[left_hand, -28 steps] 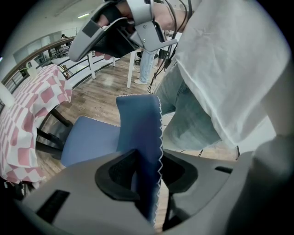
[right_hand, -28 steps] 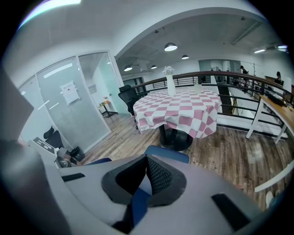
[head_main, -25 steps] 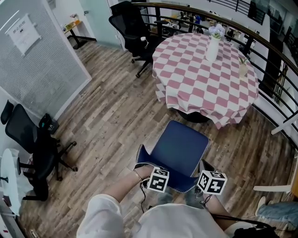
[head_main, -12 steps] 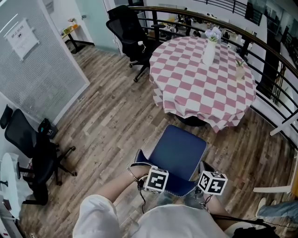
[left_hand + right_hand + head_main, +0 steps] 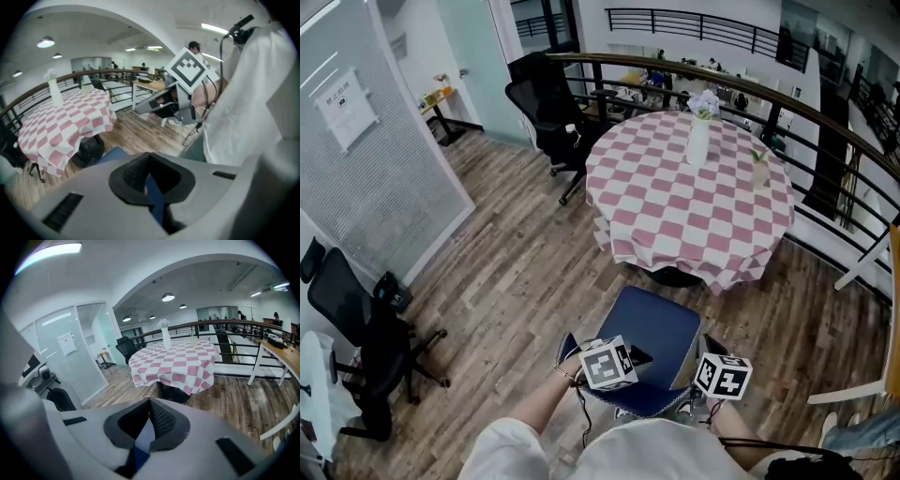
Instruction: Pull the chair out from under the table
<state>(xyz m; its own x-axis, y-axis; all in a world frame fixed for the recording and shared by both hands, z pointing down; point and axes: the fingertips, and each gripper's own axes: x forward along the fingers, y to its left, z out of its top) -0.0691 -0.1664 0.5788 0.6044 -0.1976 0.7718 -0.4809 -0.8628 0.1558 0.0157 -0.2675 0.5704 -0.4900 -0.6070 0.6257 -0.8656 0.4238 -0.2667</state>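
The blue chair point(image 5: 652, 342) stands clear of the round table with its pink-and-white checked cloth point(image 5: 675, 197), its back nearest me. My left gripper point(image 5: 639, 356) hangs above the chair's back and seat, jaws shut with nothing between the pads. In the left gripper view point(image 5: 149, 157) the pads meet, and blue chair point(image 5: 112, 154) shows beneath. My right gripper point(image 5: 711, 349) is at the back's right corner; in the right gripper view point(image 5: 150, 401) its pads meet at the tip, holding nothing, blue below. The left gripper view also shows the right gripper point(image 5: 140, 107).
A white vase of flowers point(image 5: 698, 141) stands on the table. Black office chairs sit beyond the table point(image 5: 548, 103) and at the left point(image 5: 366, 319). A dark railing point(image 5: 825, 103) curves behind the table. A frosted glass partition point(image 5: 375, 169) closes the left side.
My left gripper has come up off the chair's back, swung right over the seat and rolled, its jaws now shut. The right gripper rose a little.
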